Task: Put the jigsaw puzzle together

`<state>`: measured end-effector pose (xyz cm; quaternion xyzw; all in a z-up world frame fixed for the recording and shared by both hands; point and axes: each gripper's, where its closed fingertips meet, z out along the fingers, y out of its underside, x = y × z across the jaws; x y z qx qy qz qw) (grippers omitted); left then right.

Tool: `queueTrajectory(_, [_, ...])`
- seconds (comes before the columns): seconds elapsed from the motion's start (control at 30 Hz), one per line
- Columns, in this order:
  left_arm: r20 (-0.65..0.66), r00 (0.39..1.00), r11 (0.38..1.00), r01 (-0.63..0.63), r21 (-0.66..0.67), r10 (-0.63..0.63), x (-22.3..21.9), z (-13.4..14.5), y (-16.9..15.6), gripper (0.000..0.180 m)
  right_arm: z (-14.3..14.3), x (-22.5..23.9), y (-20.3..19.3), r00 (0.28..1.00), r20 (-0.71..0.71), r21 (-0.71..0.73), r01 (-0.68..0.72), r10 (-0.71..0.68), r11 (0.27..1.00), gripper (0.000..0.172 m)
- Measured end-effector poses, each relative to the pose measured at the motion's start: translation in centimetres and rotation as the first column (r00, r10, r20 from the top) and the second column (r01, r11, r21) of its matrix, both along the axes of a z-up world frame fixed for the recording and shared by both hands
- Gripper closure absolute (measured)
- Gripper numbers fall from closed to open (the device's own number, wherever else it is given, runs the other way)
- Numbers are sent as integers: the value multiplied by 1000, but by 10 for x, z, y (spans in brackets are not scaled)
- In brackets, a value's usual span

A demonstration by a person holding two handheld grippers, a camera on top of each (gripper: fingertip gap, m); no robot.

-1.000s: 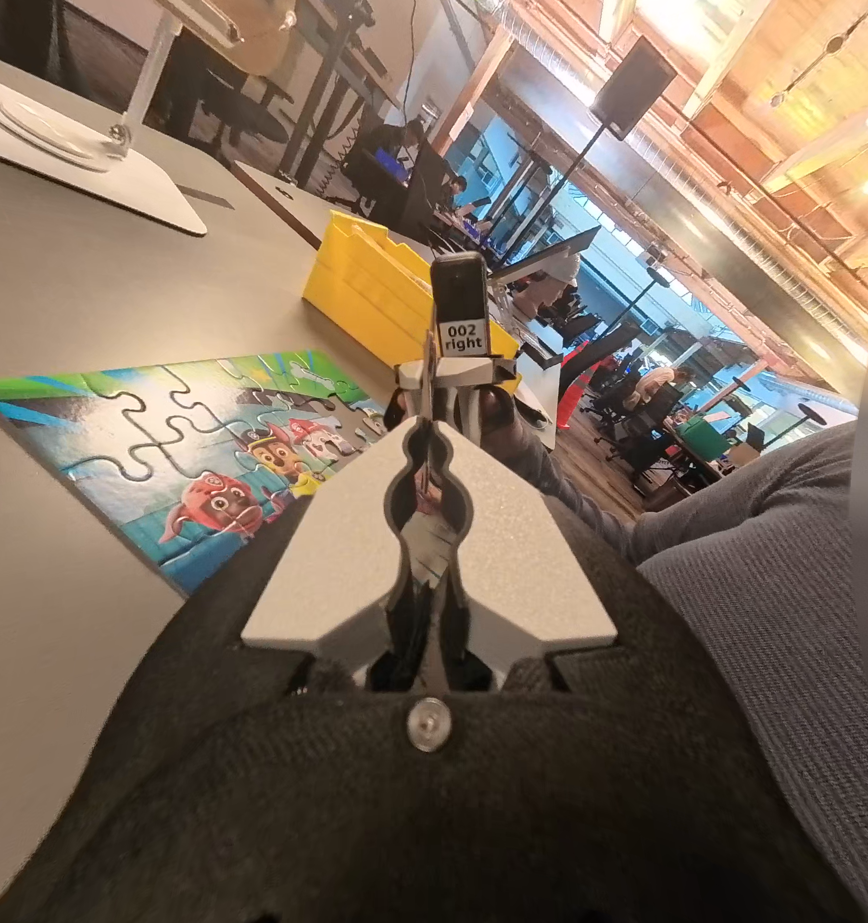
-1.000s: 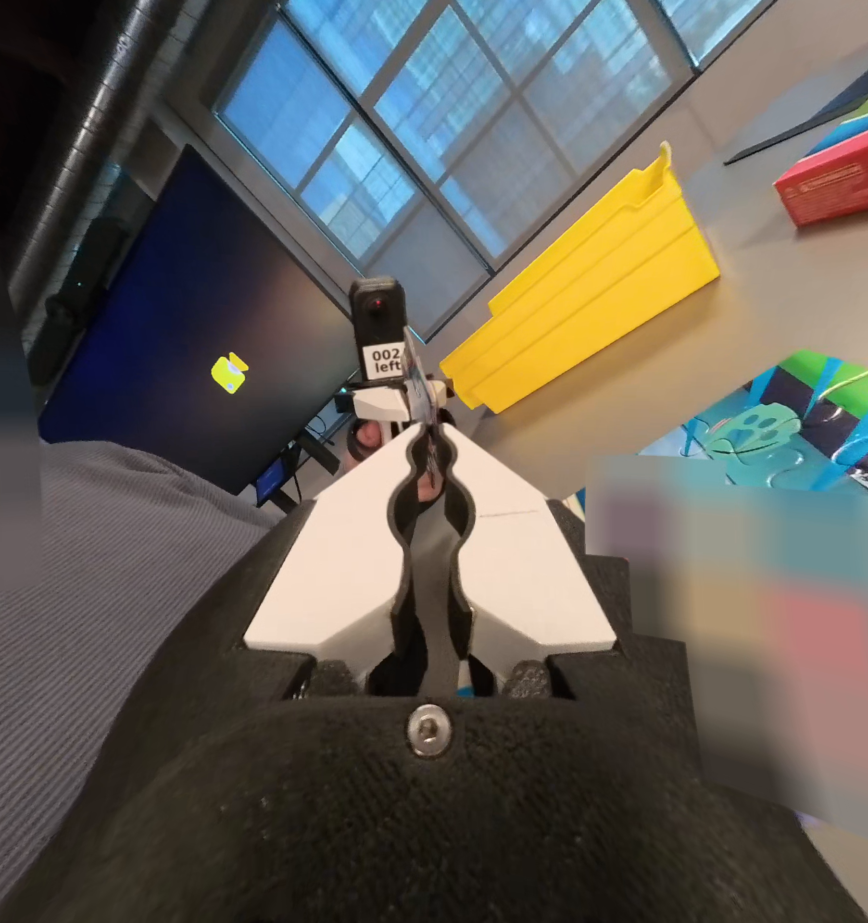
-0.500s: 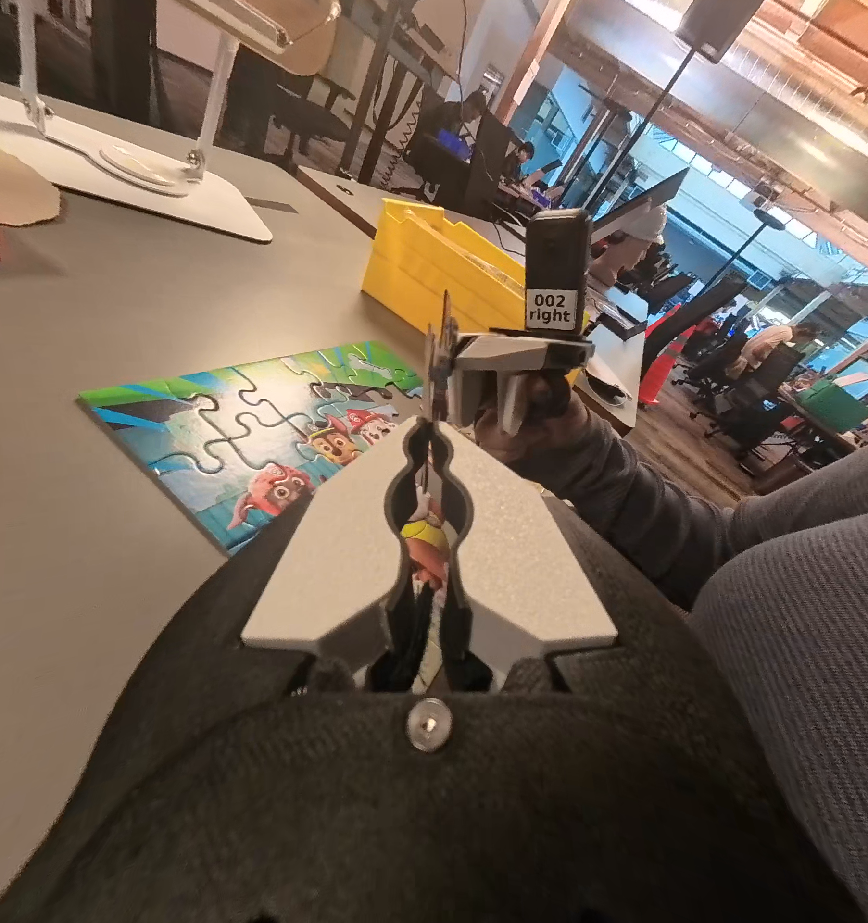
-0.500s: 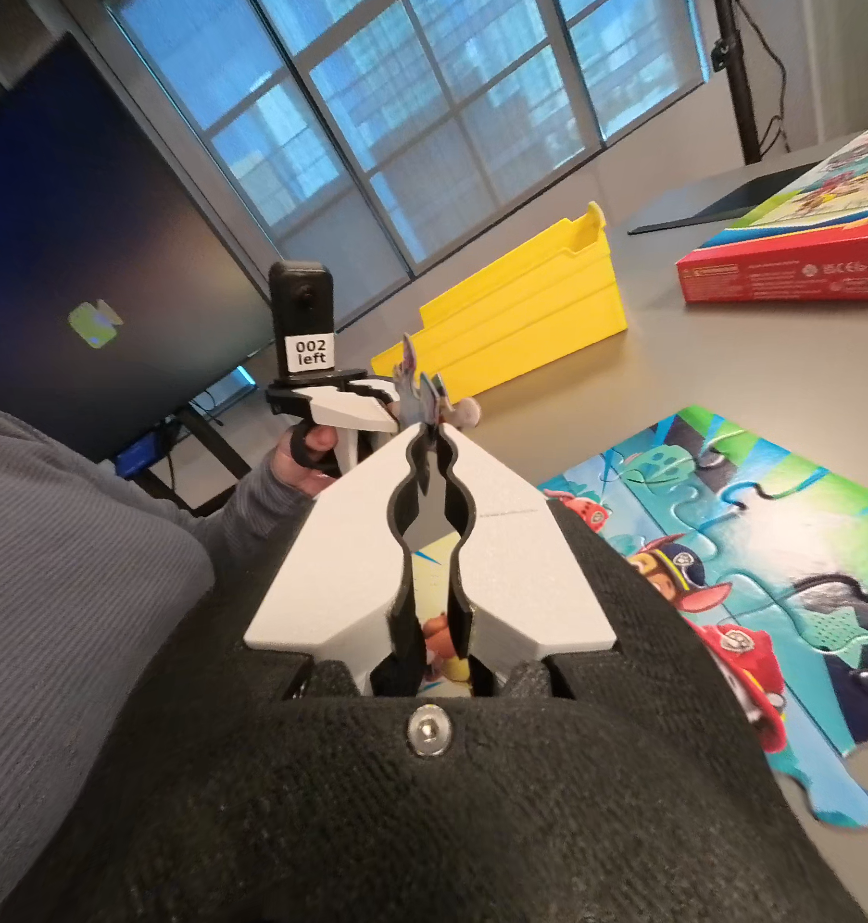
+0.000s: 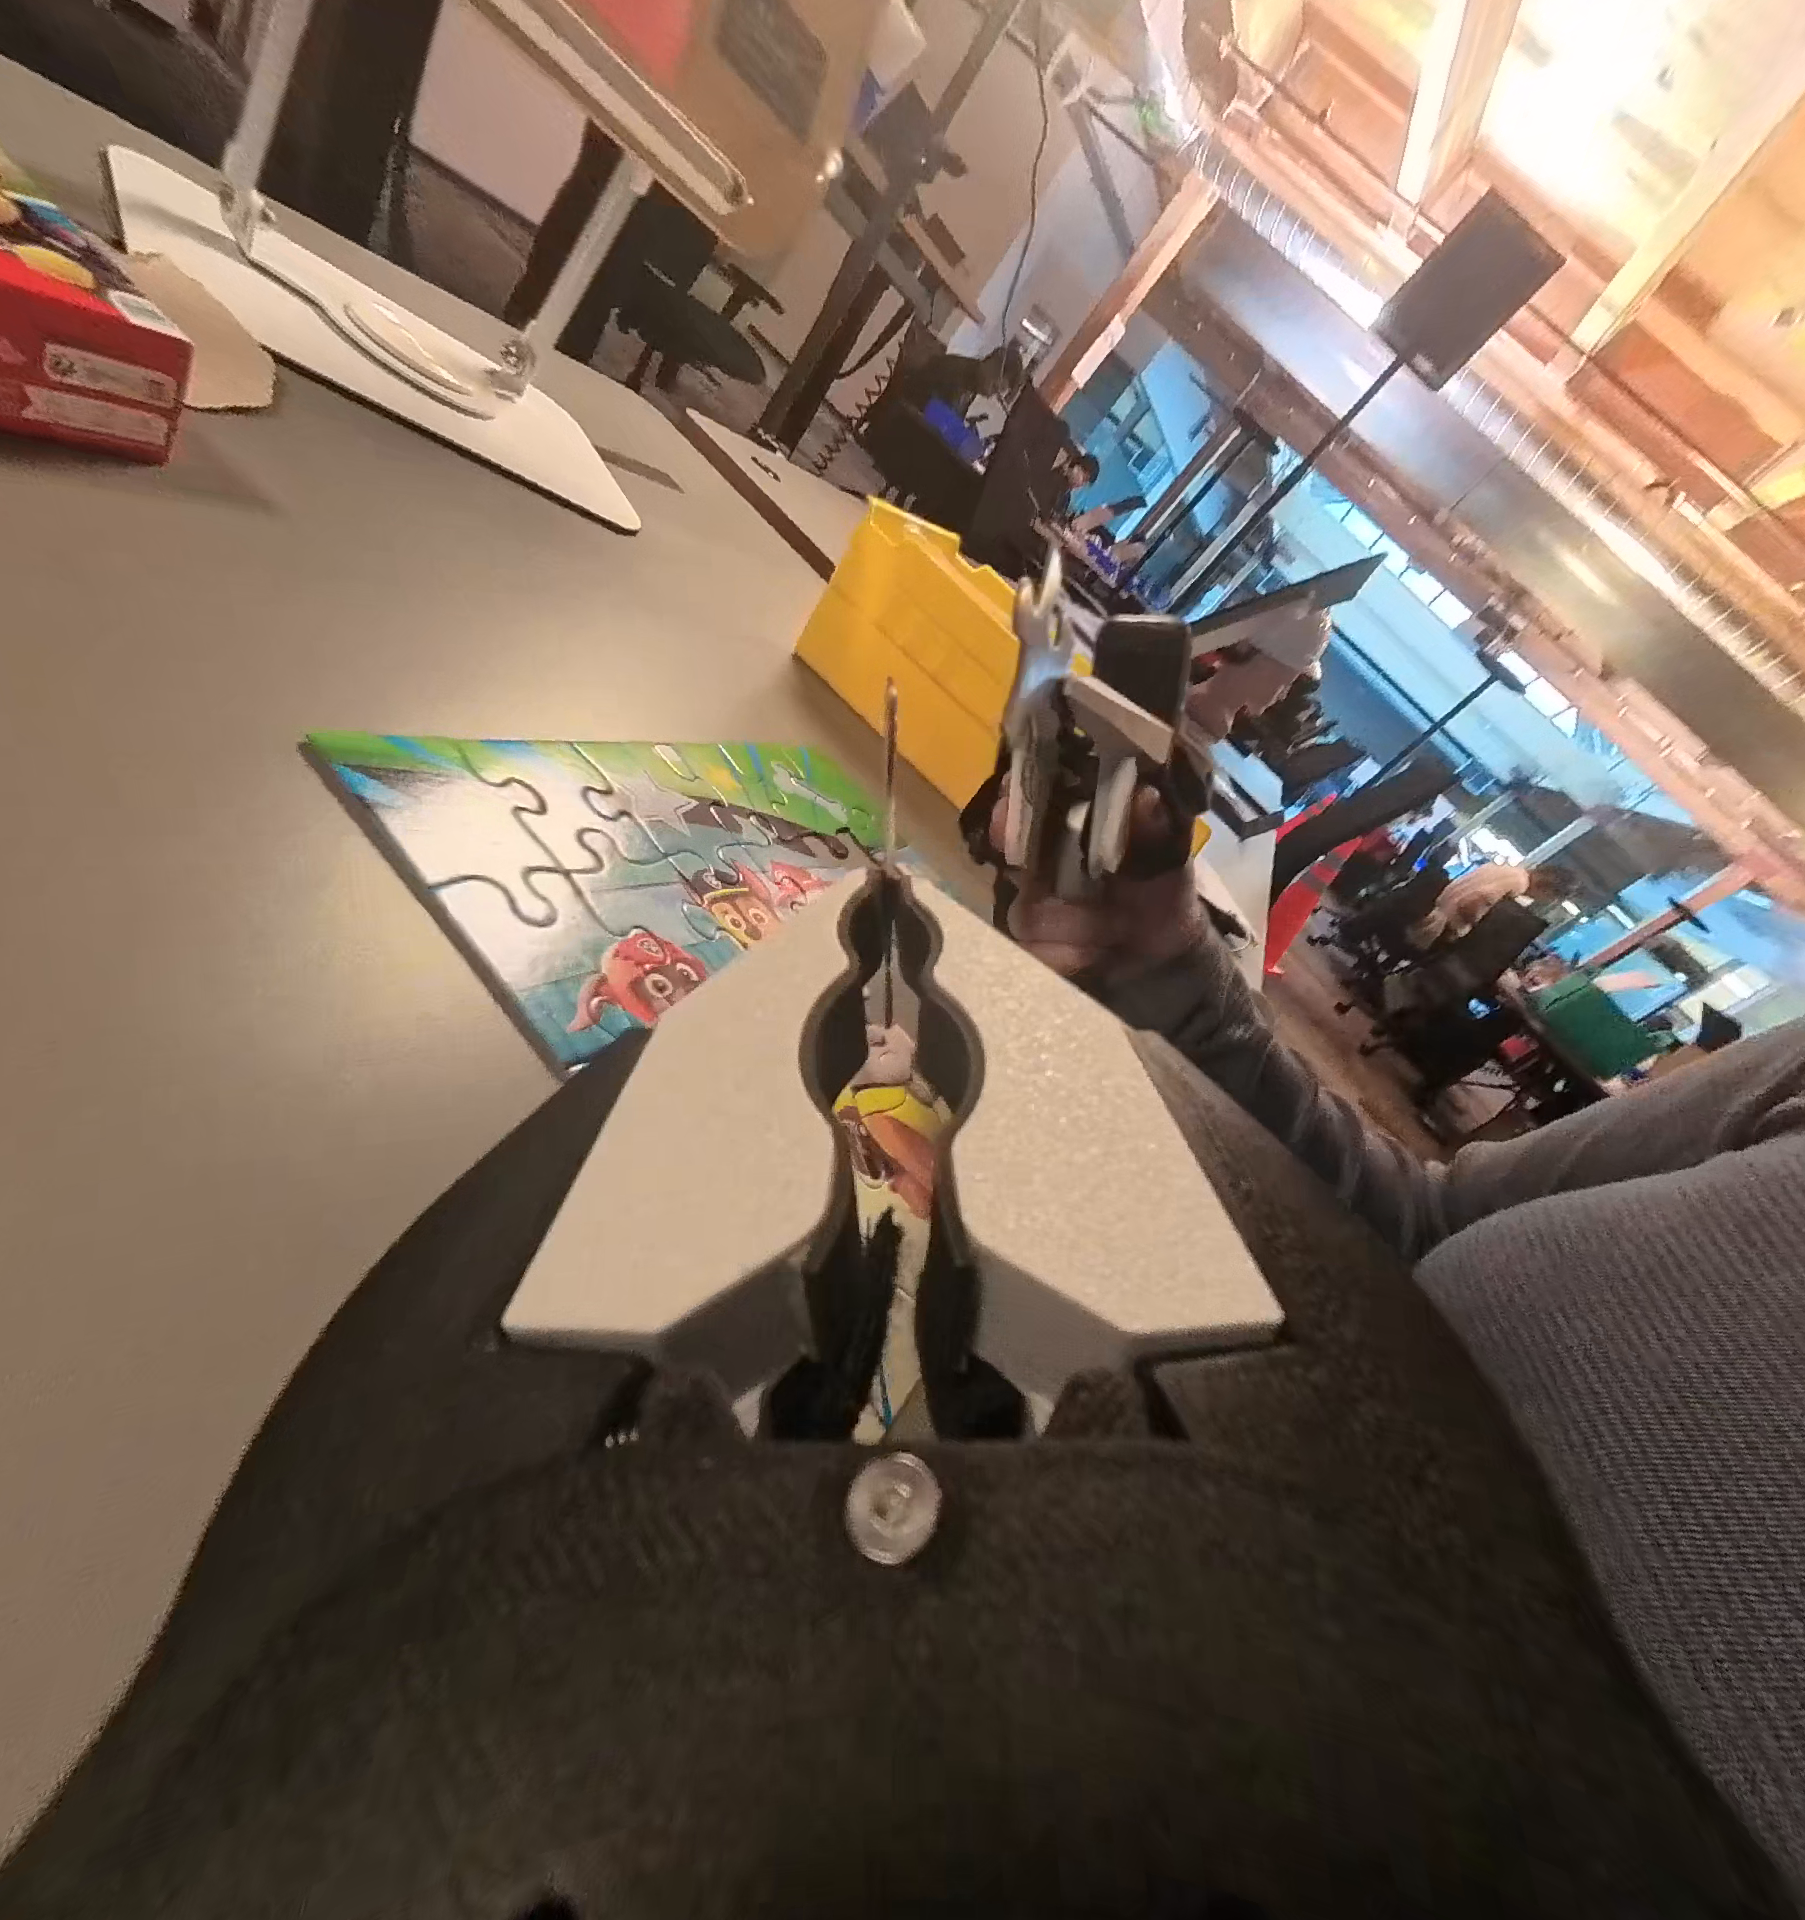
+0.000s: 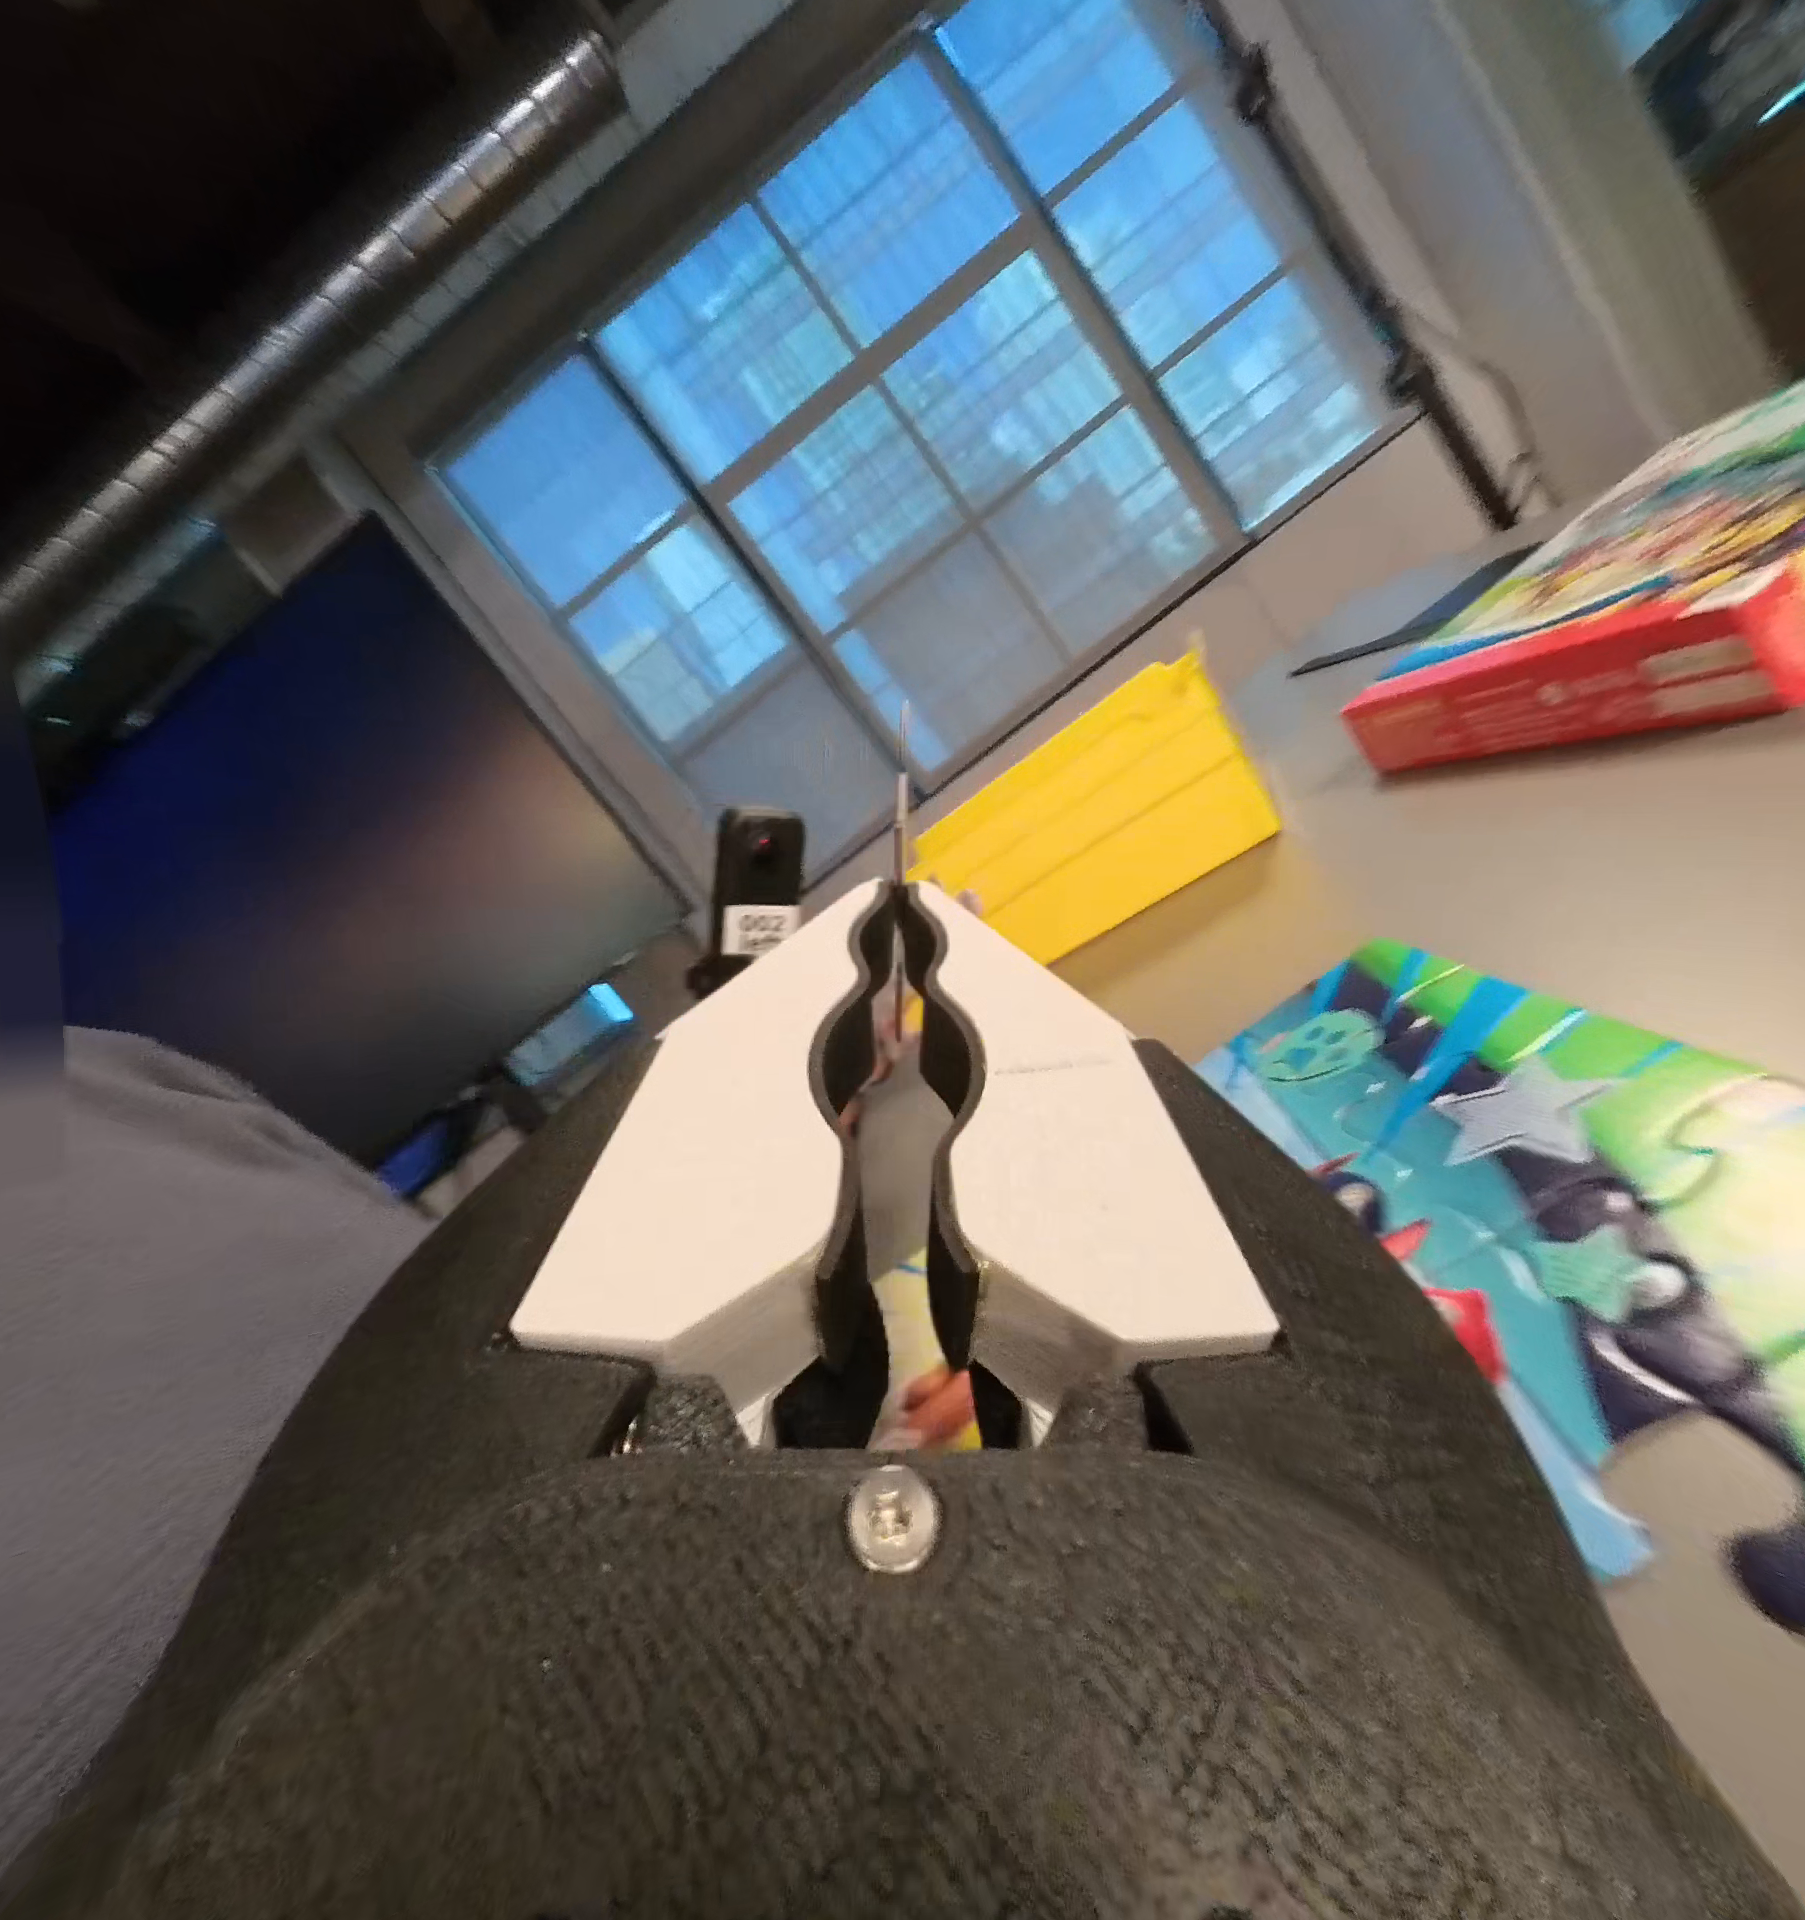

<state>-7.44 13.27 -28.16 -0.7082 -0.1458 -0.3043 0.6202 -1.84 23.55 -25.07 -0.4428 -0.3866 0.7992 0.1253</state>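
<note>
My left gripper (image 5: 890, 881) is shut on a thin puzzle piece (image 5: 890, 790), seen edge-on and standing up from the fingertips. My right gripper (image 6: 898, 888) is shut on another puzzle piece (image 6: 903, 800), also edge-on. In the left wrist view the right gripper (image 5: 1059, 727) is held up to the right with its greyish piece (image 5: 1035, 665) clamped. The left gripper's camera (image 6: 758, 862) shows just left of my right fingertips. A partly assembled cartoon puzzle (image 5: 586, 852) lies flat on the grey table (image 5: 202, 727), below both grippers; it also shows in the right wrist view (image 6: 1500, 1143).
A yellow bin (image 5: 908, 634) stands behind the puzzle, also in the right wrist view (image 6: 1095, 810). A red puzzle box (image 5: 46, 353) lies at far left and shows in the right wrist view (image 6: 1604, 665). A white stand base (image 5: 410, 353) sits behind it. A person's grey sleeve (image 5: 1604, 1351) is at right. The gap from one gripper's tips to the other's is roughly 12 cm.
The two grippers stood tip to tip a second ago and have drawn apart. Each stays shut on its piece. Both views have tilted.
</note>
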Motion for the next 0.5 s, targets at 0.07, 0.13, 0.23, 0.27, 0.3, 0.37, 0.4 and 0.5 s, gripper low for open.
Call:
queueTrajectory(0.07, [20, 1000, 1000, -2, 8, 2, -4, 1, -3, 180, 1, 0, 11, 995, -19, 61, 95, -94, 994, 172])
queueTrajectory(0.13, [27, 1000, 1000, -3, 12, 3, -5, 2, -5, 180, 3, 3, 23, 981, -42, 129, 194, -190, 972, 172])
queueTrajectory(0.23, [44, 999, 1000, -2, 21, 1, -6, 3, -7, 180, 3, 9, 40, 940, -84, 280, 339, -329, 898, 172])
queueTrajectory(0.27, [49, 999, 1000, 1, 22, -2, -6, 3, -7, 180, 3, 11, 46, 921, -105, 337, 389, -376, 858, 172])
queueTrajectory(0.3, [55, 998, 1000, 2, 24, -4, -5, 3, -6, 180, 3, 14, 52, 897, -133, 390, 438, -421, 810, 172])
queueTrajectory(0.37, [70, 997, 1000, 13, 29, -15, -3, 3, -5, 180, 6, 21, 62, 847, -197, 477, 524, -494, 706, 172])
queueTrajectory(0.4, [75, 997, 999, 17, 30, -19, -2, 3, -4, 180, 7, 25, 67, 819, -229, 505, 562, -526, 655, 172])
queueTrajectory(0.5, [85, 996, 999, 25, 38, -28, 1, 4, 0, 180, 9, 33, 80, 754, -286, 538, 637, -591, 552, 172])
